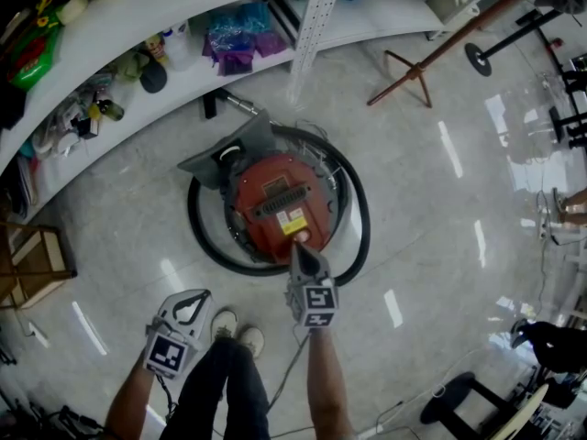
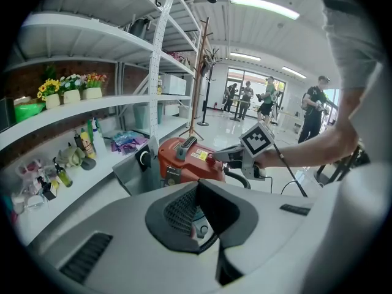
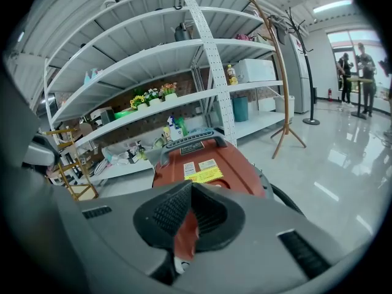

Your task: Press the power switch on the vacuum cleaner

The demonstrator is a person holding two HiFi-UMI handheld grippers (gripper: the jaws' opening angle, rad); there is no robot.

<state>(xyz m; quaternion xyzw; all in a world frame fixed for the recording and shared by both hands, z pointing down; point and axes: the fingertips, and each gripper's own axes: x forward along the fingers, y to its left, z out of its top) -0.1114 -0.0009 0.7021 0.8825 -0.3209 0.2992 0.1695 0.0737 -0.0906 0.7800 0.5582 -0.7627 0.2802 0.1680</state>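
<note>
A red vacuum cleaner [image 1: 280, 204] sits on the glossy floor with its black hose [image 1: 359, 218] looped round it. A yellow label and a small red switch [image 2: 211, 158] are on its near top edge. My right gripper [image 1: 299, 248] is shut, and its pointed tips rest at that switch; the left gripper view shows the same contact from the side. In the right gripper view the red body [image 3: 205, 164] fills the space just past the shut jaws of the right gripper [image 3: 190, 195]. My left gripper [image 1: 200, 297] hangs back by my left leg, shut on nothing, well short of the vacuum cleaner [image 2: 184, 161].
White shelving [image 1: 183, 26] with bottles, bags and flower pots curves behind the vacuum. A wooden coat stand [image 1: 417, 67] stands to the right, a small wooden ladder [image 1: 32, 259] to the left, black stands at far right. My shoes [image 1: 237, 330] are just behind the grippers. People stand far back [image 2: 269, 97].
</note>
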